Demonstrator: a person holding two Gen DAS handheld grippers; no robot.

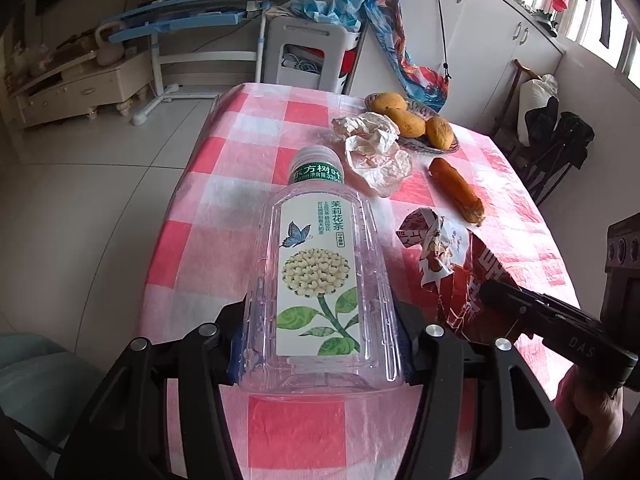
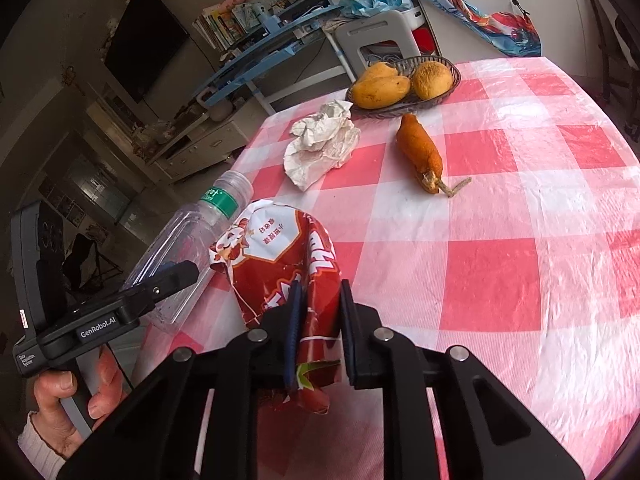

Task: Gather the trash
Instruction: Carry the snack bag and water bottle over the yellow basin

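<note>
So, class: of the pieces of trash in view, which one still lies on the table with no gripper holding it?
The crumpled white paper beside the fruit basket. The clear bottle sits in the left gripper and the red snack wrapper in the right gripper.

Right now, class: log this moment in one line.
left hand-held gripper: holds bottle | right hand-held gripper: holds red wrapper | crumpled paper: on table

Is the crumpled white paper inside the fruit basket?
No, the crumpled white paper lies on the checked tablecloth beside the fruit basket, not in it.

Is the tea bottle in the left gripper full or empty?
Empty: the bottle in the left gripper is clear throughout, the checked cloth visible through it.
</note>
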